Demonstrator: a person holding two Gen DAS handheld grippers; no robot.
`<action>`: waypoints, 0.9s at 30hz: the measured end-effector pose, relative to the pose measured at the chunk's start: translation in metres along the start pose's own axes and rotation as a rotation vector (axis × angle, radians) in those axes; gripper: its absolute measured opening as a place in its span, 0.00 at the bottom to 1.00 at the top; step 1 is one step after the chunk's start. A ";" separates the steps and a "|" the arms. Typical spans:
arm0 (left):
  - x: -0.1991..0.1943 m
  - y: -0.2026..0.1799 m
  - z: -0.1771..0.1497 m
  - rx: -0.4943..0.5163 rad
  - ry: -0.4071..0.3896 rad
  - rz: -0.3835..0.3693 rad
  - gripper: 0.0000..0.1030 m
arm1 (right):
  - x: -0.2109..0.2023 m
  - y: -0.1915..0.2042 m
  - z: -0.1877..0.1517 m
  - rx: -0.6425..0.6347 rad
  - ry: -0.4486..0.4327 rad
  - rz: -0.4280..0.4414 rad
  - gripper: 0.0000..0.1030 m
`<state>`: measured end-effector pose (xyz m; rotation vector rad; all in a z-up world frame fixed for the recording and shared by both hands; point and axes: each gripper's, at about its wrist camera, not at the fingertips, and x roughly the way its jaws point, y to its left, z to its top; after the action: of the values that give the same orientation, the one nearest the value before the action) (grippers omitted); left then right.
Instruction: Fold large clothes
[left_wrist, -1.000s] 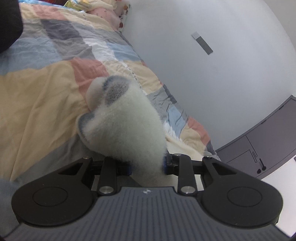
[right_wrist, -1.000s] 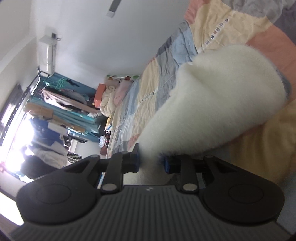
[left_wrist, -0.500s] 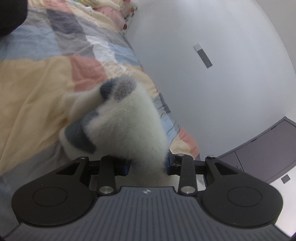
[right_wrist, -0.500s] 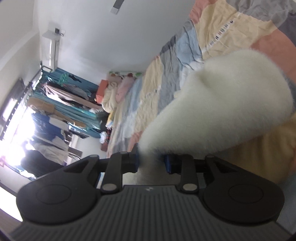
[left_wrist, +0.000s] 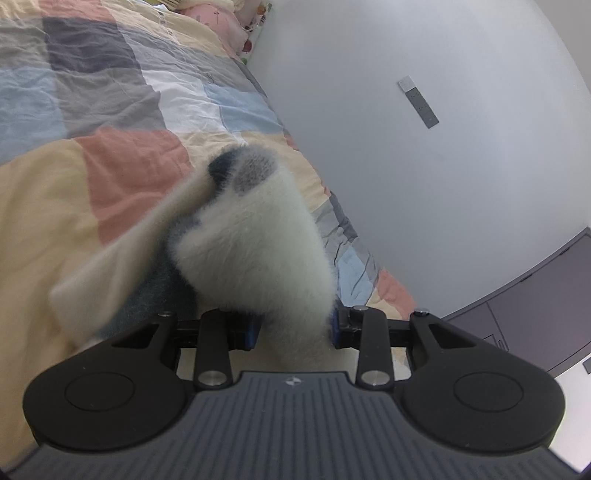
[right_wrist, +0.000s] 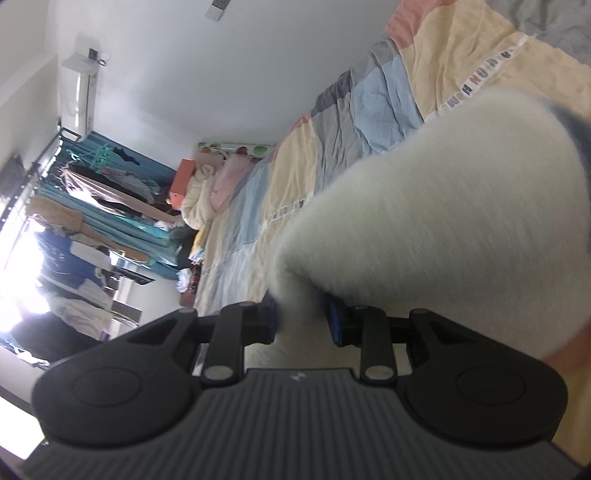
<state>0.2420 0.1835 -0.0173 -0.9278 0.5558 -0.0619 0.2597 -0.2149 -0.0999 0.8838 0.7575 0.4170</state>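
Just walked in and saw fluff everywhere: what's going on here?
A person is folding a fuzzy white garment over a patchwork bed quilt. Each hand-held claw is shut on a bunch of it: the left claw and the right claw. The fabric is lifted and blurred with motion, so the fold is underway.

Left gripper points forward and slightly down, blue pads pinched on a bunch of fluffy white garment, jaws partly apart around it. Right gripper sits at the same shallow downward tilt, its pads clamped on another fold of the garment.
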 end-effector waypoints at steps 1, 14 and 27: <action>0.007 0.005 0.001 0.005 0.000 0.001 0.38 | 0.007 -0.003 0.002 0.000 0.001 0.001 0.31; 0.102 0.072 0.017 -0.055 0.055 -0.006 0.40 | 0.076 -0.056 0.020 0.087 0.032 0.073 0.32; 0.081 0.068 0.012 -0.091 0.043 -0.045 0.66 | 0.055 -0.044 0.016 0.008 0.019 0.058 0.32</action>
<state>0.3042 0.2109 -0.0991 -1.0295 0.5814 -0.0979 0.3097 -0.2157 -0.1525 0.9117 0.7530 0.4745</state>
